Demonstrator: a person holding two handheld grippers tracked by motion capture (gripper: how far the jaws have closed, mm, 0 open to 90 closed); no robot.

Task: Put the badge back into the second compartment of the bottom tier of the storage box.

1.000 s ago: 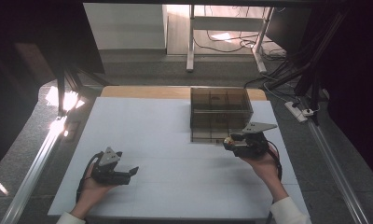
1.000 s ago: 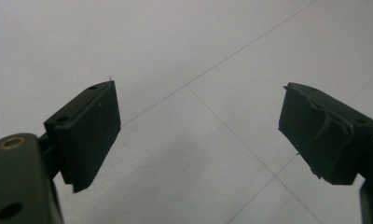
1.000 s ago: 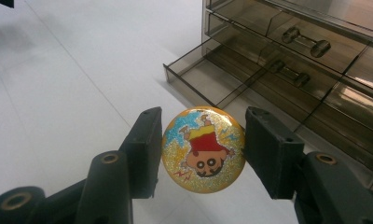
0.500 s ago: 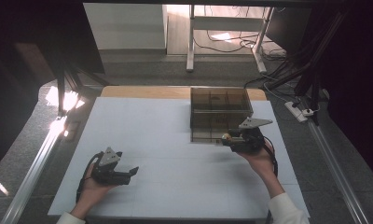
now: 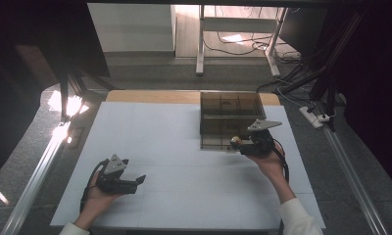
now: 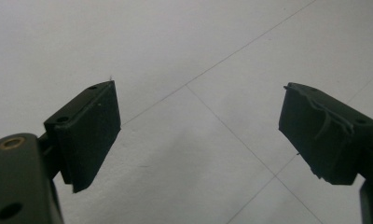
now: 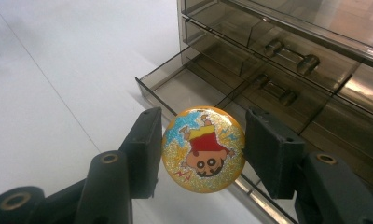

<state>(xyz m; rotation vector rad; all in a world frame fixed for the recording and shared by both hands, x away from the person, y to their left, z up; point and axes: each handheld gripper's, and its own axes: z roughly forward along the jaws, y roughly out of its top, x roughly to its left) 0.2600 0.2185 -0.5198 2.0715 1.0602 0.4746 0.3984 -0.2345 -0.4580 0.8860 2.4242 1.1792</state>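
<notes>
The right tool is clamped on a round gold glittery badge printed with a cartoon figure, one jaw pressing each side of its rim. In the right gripper view the badge sits at centre frame, above the front edge of the open bottom drawer of a smoky translucent plastic drawer cabinet. Whether the badge touches the drawer cannot be told. In the high view the badge is a small blurred spot right of centre, its print unreadable, at the cabinet's near edge. The left tool stands wide with nothing between its jaws, over the bare white counter; in the high view it lies at lower left, the person's forearm cut off by the bottom edge.
</notes>
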